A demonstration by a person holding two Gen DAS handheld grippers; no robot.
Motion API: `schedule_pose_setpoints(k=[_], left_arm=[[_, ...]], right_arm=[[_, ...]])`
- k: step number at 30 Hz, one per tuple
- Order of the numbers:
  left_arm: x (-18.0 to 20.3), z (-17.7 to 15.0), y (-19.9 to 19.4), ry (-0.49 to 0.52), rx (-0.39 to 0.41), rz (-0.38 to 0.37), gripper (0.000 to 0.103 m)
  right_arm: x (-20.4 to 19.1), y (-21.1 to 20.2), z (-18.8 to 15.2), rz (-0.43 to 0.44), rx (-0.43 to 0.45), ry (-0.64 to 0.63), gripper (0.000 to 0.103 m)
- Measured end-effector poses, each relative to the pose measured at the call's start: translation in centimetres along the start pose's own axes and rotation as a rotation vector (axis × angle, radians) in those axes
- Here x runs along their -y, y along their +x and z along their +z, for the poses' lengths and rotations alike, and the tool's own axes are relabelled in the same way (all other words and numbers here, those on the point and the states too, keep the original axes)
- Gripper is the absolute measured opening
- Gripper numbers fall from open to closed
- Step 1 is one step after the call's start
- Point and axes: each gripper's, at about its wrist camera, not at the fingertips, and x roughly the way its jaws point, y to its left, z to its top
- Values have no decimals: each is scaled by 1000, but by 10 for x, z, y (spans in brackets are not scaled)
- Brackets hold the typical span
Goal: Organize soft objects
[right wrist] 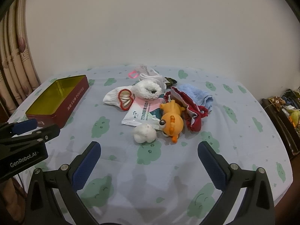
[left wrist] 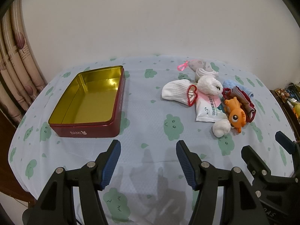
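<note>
Zero items in red tin (left wrist: 88, 101) yet; soft pile (right wrist: 155, 105) waits mid-surface, both claws (left wrist: 148, 159) (right wrist: 149, 161) spread, empty.

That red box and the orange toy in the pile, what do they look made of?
The red box looks like painted metal tin: its gold inside gleams and mirrors the light. The orange toy seems smooth moulded plastic or rubber, going by its even sheen; which one I cannot tell. The white sock beside it is plainly ribbed knit fabric.

Left gripper (left wrist: 148, 146) and right gripper (right wrist: 149, 148), jaws wide apart, empty.
</note>
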Motion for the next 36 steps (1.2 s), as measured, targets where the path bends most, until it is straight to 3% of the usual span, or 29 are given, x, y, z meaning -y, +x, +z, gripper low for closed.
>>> schedule_pose_setpoints(k=[36], left_arm=[[-4, -1, 4, -2, -8, 8, 63]], right_arm=[[-2, 3, -1, 19, -15, 0, 102]])
